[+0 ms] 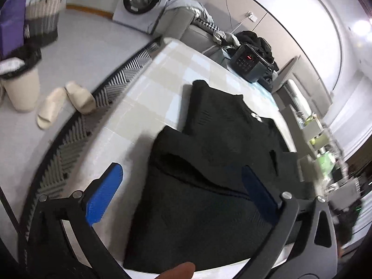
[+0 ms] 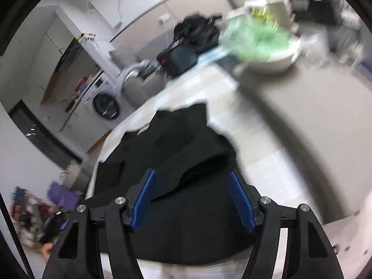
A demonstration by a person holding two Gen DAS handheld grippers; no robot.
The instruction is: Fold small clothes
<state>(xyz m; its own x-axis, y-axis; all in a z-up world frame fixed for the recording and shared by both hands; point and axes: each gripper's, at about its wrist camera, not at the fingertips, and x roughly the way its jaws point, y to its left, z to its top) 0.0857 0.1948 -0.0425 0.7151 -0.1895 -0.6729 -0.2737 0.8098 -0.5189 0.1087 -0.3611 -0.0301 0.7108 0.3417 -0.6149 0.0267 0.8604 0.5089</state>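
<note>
On the checked table [image 1: 148, 86], black garment [image 1: 209, 186] lying flat with its near part doubled over. Left hand-held gripper [image 1: 183, 197] spread wide, right hand-held gripper [image 2: 197, 200] parted too, gripping nothing, probably just clear so the fold settles.

A: Floor items, left wrist view?
B: One pair of cream slippers [image 1: 65, 104] at nine o'clock, side by side; one cream bin [image 1: 22, 90] just beside them, farther toward nine; one woven basket [image 1: 43, 21] at ten o'clock, blurred.

A: Appliances?
B: One white front-loading washing machine [image 1: 141, 0] at twelve o'clock; seen again in the right wrist view [image 2: 104, 104] at nine.

A: Surface items?
B: One dark box with red lit digits [image 1: 250, 61] at one o'clock, on the checked cover [image 1: 162, 74]. One pile of dark clothing [image 1: 258, 44] behind it.

A: Right wrist view, remainder?
B: One pale bowl [image 2: 276, 62] at one o'clock, with blurred green contents.
</note>
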